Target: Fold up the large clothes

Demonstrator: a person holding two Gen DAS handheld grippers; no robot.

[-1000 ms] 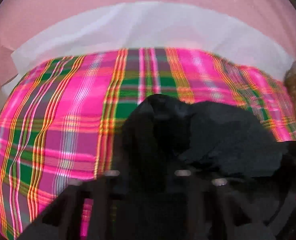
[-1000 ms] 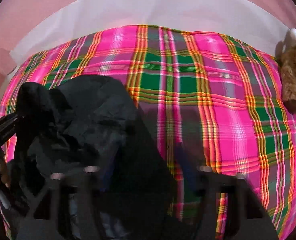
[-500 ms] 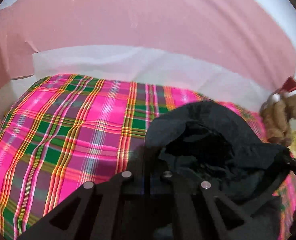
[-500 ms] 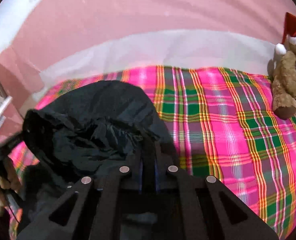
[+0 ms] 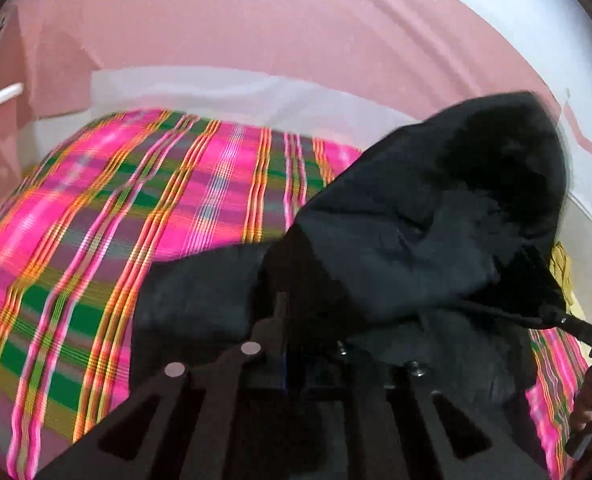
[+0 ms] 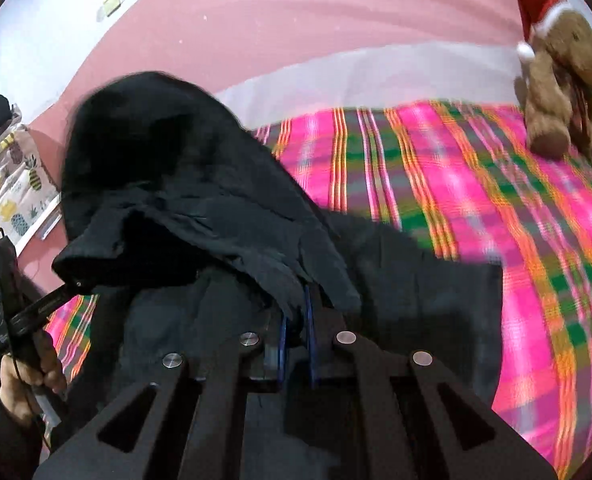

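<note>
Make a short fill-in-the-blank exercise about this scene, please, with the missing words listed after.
1. Both grippers, the left gripper and the right gripper, are shut on a garment whose colour is ____.
2. The blanket on the bed has a ____ pattern.
3. The teddy bear wears a red ____.

Missing words: black; plaid; hat

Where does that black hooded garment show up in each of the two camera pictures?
Left wrist view: the black garment fills the right and lower middle, hood at upper right.
Right wrist view: the black garment fills the left and centre, hood at upper left.
Shared landmark: the plaid blanket beneath it.
</note>
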